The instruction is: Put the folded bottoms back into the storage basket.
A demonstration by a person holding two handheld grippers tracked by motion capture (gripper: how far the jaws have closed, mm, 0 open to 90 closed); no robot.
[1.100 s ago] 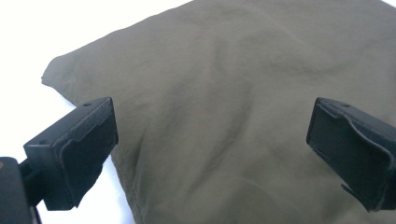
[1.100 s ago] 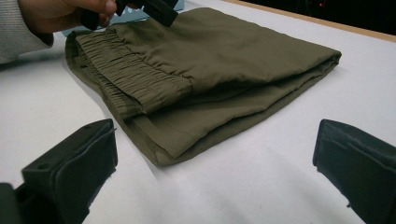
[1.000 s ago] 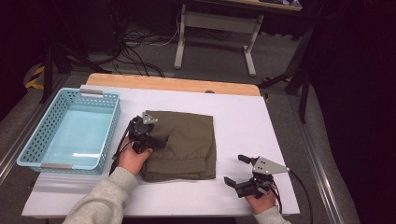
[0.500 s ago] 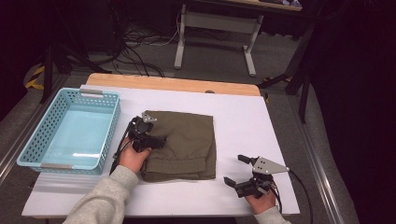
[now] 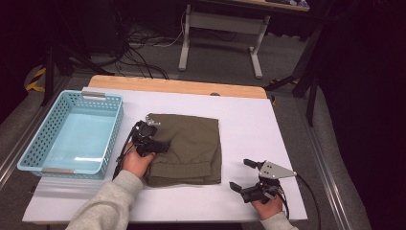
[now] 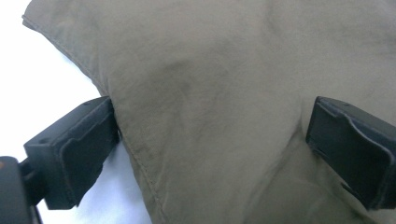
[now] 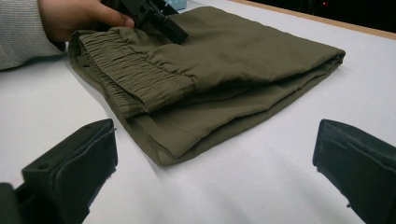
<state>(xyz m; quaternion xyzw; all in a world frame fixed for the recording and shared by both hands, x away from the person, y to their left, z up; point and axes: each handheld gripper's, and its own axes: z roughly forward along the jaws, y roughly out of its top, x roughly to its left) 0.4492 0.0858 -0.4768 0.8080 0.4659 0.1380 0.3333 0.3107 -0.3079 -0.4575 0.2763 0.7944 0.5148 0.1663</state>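
A folded olive-green garment (image 5: 189, 146) with an elastic waistband lies flat in the middle of the white table (image 5: 244, 124). My left gripper (image 5: 160, 136) rests on its left edge, open. In the left gripper view, the garment (image 6: 224, 84) runs between the wide-apart jaws of the left gripper (image 6: 210, 121), one on the table beside the hem and the other over the cloth. My right gripper (image 5: 240, 174) sits open near the table's front right, apart from the garment. From there I see the garment (image 7: 233, 60) ahead of the right gripper (image 7: 215, 140), and the left gripper (image 7: 154, 16) with its hand.
A light blue plastic basket (image 5: 109, 139) stands at the table's left, beside the garment. A wooden strip (image 5: 177, 86) runs along the table's far edge. Cables and a desk frame (image 5: 220, 28) lie on the floor beyond.
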